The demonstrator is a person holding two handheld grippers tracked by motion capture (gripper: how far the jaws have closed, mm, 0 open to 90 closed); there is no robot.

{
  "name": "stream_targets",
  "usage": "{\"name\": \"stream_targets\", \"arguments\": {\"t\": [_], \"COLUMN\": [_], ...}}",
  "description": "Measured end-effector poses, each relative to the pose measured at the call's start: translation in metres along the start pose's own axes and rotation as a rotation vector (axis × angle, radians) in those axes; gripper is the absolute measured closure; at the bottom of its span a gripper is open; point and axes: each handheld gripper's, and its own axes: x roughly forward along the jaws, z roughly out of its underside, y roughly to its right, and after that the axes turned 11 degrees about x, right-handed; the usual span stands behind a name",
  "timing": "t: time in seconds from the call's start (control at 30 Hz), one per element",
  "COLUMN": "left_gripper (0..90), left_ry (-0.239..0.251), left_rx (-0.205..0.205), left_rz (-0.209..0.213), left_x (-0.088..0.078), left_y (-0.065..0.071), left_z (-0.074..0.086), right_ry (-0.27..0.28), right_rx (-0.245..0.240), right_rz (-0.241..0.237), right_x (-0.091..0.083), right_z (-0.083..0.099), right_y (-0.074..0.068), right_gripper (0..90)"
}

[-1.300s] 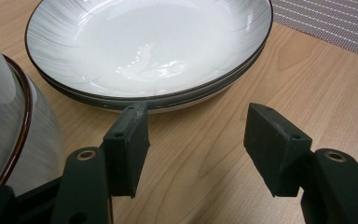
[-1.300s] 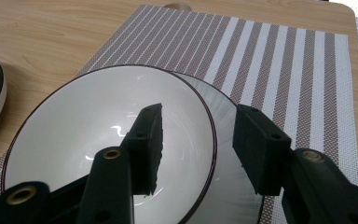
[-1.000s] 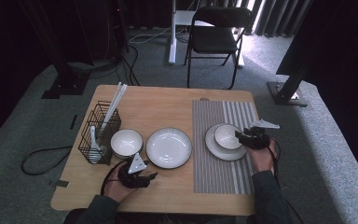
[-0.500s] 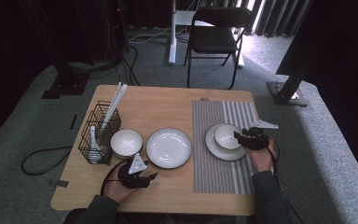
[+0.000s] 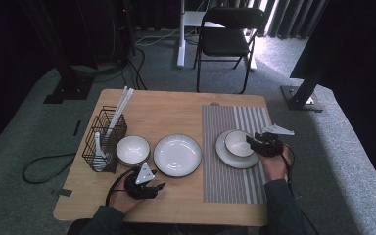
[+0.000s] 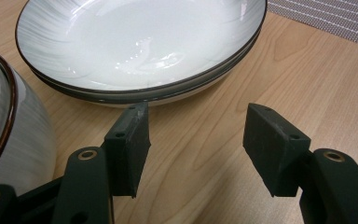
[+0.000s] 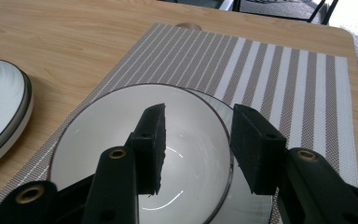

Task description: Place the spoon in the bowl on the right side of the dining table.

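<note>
Bowl point(image 7: 144, 158) and right gripper point(image 7: 198, 140) meet over the striped placemat point(image 7: 279, 74): the white bowl, thin dark line around its rim, sits upright and mouth-up on a white saucer-like plate point(image 5: 225, 159) of the same trim. Being round, it has no long axis to speak of; its opening faces straight up. In the high view bowl point(image 5: 237, 143) and plate lie on the placement's right half, toward the table's right edge and about midway between its far and near edges. The right gripper point(image 5: 251, 142) comes in from that right edge, held in a hand point(image 5: 275, 164). In the right gripper view its two black jaws straddle the bowl's rim, one inside the glossy hollow and one outside over the plate, at a middling gap; whether the pads actually press the wall I cannot tell.

Near the table's point(image 5: 176, 112) front edge, left of centre, the left gripper point(image 5: 157, 186) rests in the other hand point(image 5: 122, 193), its jaws standing wide apart with bare wood between them. Just ahead of it lies a shallow white plate point(image 6: 135, 46) with a dark rim, and a second bowl point(image 6: 9, 126) curves in beside the left jaw. A black wire basket point(image 5: 103, 139) holding white utensils stands by the table's left edge.
</note>
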Motion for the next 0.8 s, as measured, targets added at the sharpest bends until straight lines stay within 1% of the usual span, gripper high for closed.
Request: {"name": "stream_targets", "arguments": {"t": [0.23, 0.4, 0.6, 0.67, 0.8], "left_gripper": [42.6, 42.9, 42.9, 42.9, 42.7], "left_ry": [-0.009, -0.018, -0.028, -0.029, -0.034], "left_rx": [-0.002, -0.005, -0.003, -0.002, -0.002], "left_rz": [0.005, 0.015, 0.021, 0.021, 0.027], "left_x": [0.001, 0.002, 0.004, 0.004, 0.006], "left_y": [0.002, 0.002, 0.002, 0.002, 0.003], "left_z": [0.001, 0.001, 0.002, 0.001, 0.001], "right_ry": [0.003, 0.001, -0.008, -0.014, -0.016], "right_rx": [-0.016, -0.029, -0.066, -0.086, -0.103], "right_rz": [-0.012, -0.030, -0.047, -0.053, -0.061], "right_x": [0.000, -0.001, 0.000, 0.002, 0.003], "right_z": [-0.002, -0.005, -0.005, -0.004, -0.004], "right_y": [-0.007, -0.014, -0.025, -0.029, -0.036], "right_gripper": [55.1, 55.0, 54.8, 54.8, 54.8]}}
